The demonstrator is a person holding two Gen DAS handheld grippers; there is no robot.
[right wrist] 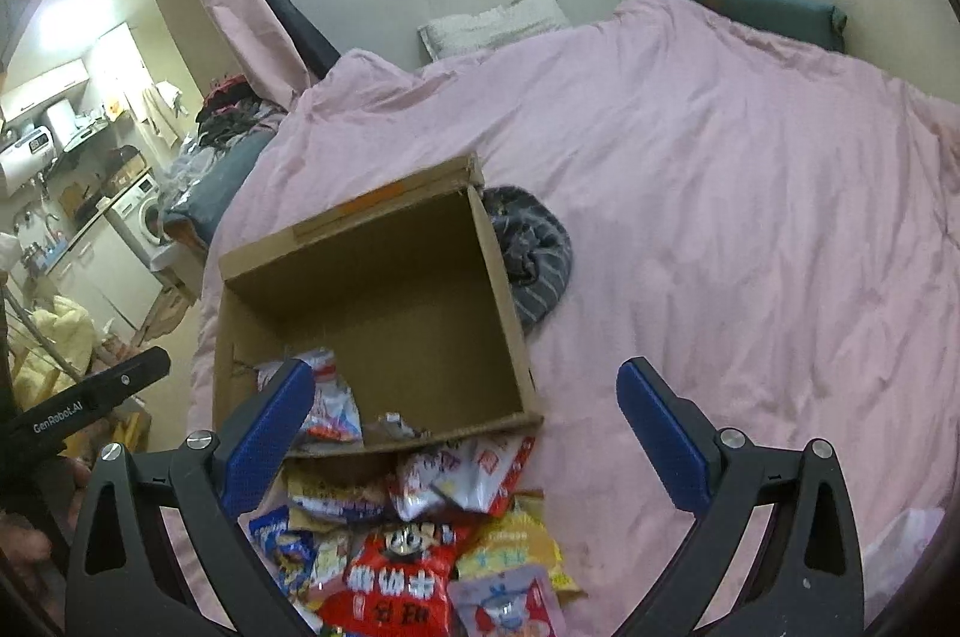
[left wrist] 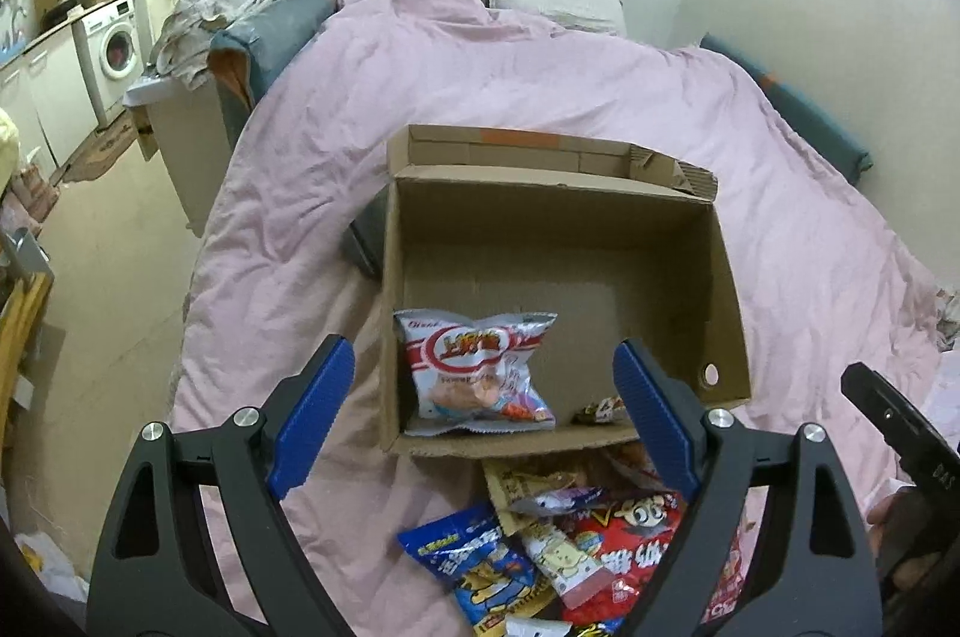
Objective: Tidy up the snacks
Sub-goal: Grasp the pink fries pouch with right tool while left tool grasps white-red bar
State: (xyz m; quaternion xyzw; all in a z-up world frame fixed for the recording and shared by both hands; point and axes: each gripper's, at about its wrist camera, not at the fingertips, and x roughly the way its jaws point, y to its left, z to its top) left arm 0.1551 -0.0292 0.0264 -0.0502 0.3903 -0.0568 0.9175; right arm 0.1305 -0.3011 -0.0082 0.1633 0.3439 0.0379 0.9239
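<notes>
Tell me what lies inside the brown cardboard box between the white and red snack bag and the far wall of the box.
Nothing: in the left wrist view, the brown cardboard box shows bare floor beyond the white and red snack bag.

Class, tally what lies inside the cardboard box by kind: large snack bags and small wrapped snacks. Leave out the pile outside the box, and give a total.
Large snack bags: 1, the white and red bag
Small wrapped snacks: 1, the small packet
Total inside the cardboard box: 2
</notes>
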